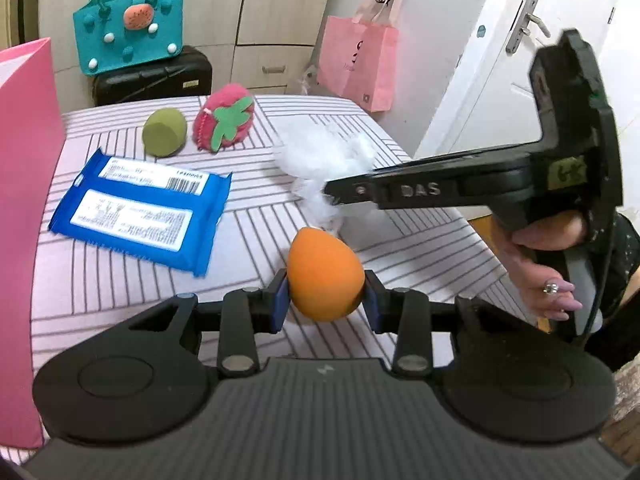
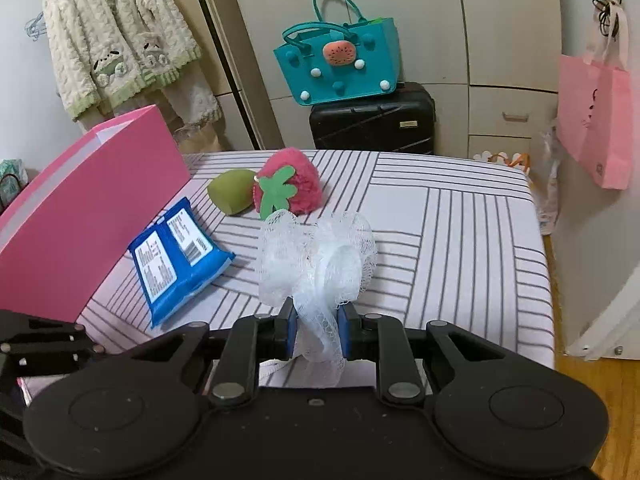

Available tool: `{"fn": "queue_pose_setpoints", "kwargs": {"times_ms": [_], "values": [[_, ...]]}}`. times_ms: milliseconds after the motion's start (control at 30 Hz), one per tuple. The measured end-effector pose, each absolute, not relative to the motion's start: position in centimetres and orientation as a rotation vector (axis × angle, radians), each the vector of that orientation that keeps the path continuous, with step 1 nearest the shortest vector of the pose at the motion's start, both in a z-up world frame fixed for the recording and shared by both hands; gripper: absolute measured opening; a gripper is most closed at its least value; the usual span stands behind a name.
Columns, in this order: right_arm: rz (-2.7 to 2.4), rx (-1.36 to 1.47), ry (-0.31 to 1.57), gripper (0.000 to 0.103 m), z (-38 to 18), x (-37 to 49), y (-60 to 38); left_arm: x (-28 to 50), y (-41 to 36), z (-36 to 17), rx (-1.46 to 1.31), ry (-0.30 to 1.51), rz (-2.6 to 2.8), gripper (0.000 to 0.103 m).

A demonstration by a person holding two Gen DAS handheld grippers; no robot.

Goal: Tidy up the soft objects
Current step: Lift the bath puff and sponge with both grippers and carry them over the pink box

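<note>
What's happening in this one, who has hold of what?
A person is sorting soft things on a striped table with a handheld gripper in each hand. The left gripper has its jaws shut on an orange egg-shaped sponge, and the right gripper is shut on a white mesh pouf. Not yet picked up: a green sponge, a plush strawberry and a blue packet beside a pink box.

The left gripper (image 1: 325,298) clamps an orange sponge (image 1: 325,272); the right gripper (image 2: 319,330), coming in from 3 o'clock, pinches a white mesh puff (image 2: 316,264).
</note>
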State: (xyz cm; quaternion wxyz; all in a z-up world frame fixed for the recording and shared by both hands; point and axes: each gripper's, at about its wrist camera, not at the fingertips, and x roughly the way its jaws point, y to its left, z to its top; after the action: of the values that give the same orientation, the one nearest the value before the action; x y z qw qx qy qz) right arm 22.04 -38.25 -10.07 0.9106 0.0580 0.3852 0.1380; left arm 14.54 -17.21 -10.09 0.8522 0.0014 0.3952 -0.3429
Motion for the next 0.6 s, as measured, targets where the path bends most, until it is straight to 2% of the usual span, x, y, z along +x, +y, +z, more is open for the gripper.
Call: {"fn": "queue_pose_setpoints", "kwargs": {"times_ms": [367, 600], "values": [[0.316, -0.019, 0.801, 0.025, -7.3, 16.7, -35.3, 12.3, -15.0, -8.1, 0.075, 0.81, -0.704, 0.037], [0.406, -0.004, 0.846, 0.025, -5.0, 14.2, -33.2, 11.1, -12.3, -5.1, 0.13, 0.815, -0.698, 0.037]]}}
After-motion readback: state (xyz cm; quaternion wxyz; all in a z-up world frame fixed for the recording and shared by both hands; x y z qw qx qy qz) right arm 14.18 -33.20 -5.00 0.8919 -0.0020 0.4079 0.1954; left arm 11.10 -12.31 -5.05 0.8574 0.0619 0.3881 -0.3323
